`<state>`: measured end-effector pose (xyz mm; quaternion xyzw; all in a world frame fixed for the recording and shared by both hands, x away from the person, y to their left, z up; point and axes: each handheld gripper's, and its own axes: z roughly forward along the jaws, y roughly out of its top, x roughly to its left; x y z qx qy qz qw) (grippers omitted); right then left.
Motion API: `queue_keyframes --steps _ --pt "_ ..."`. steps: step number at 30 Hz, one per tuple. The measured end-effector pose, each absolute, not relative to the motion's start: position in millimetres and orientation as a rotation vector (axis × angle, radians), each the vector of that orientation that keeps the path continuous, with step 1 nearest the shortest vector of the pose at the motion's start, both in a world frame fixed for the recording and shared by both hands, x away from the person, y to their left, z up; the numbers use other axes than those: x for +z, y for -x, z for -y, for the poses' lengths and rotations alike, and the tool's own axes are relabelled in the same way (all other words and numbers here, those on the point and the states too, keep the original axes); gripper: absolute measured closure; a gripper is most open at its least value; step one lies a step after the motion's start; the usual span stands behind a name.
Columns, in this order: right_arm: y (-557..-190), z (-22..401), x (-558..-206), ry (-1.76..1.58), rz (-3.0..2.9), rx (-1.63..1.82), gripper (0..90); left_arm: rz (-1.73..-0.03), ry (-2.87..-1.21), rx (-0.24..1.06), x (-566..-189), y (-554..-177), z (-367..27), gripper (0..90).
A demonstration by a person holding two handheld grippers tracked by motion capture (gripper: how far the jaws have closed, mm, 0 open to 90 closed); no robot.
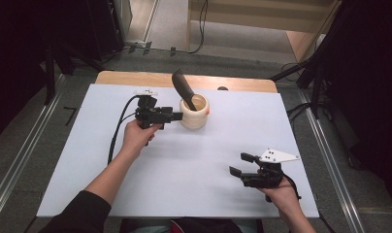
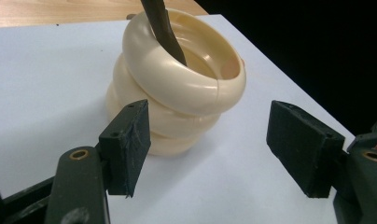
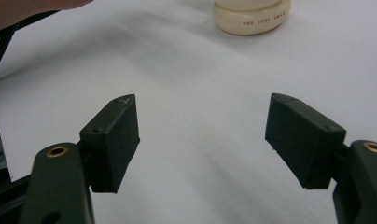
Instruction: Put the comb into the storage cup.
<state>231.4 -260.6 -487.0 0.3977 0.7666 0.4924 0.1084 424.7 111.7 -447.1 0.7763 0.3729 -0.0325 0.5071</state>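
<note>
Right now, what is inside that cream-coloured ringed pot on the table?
A dark utensil handle leans in the cream pot, sticking out above its rim. Its lower end goes down past the inner wall and is covered, so I cannot tell what tool it is or whether anything else lies at the bottom.

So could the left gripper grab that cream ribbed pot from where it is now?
Probably yes. The left gripper is open, with the cream pot just ahead of its jaws and bare white table between them. The dark tool leaning inside the pot stands above the jaws and seems out of the way.
</note>
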Motion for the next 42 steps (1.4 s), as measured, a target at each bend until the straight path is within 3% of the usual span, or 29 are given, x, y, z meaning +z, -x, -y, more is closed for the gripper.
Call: queue_keyframes --steps 19,42 --pt "-231.7 260.5 -487.3 -1.178 -2.262 1.449 24.0 -0.862 -1.846 -0.109 -441.9 -394.3 -127.7 29.1" --pt "-232.4 260.2 -488.0 -1.184 -2.275 1.441 24.0 -0.806 -1.946 -0.107 -448.5 -358.8 -139.6 29.1"
